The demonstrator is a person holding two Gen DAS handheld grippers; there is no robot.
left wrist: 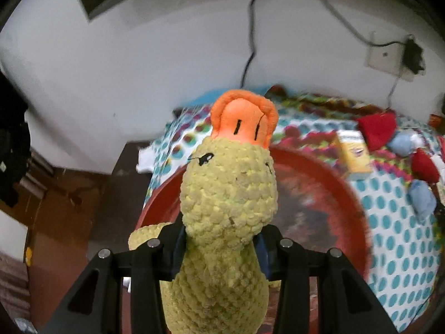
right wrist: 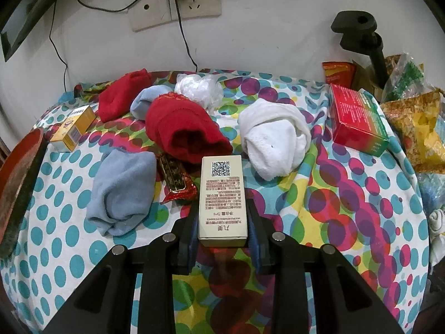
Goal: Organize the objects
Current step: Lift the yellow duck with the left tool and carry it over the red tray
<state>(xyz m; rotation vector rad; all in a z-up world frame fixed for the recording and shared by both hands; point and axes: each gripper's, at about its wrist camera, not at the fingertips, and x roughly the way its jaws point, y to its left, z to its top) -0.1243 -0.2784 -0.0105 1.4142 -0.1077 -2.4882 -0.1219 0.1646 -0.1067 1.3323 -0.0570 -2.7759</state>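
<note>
Left tongs (left wrist: pixel 219 253) clamped on the yellow knitted plush duck (left wrist: pixel 226 194), directly above the round red tray (left wrist: pixel 328 178). Right tongs (right wrist: pixel 222 231) clamped on the tall cream carton (right wrist: pixel 222 194); its long axis points to 12 o'clock.

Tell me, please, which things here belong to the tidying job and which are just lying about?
In hand: plush duck in left gripper above red basin; white carton in right gripper.
Lying about: wall socket, black stand.
</note>
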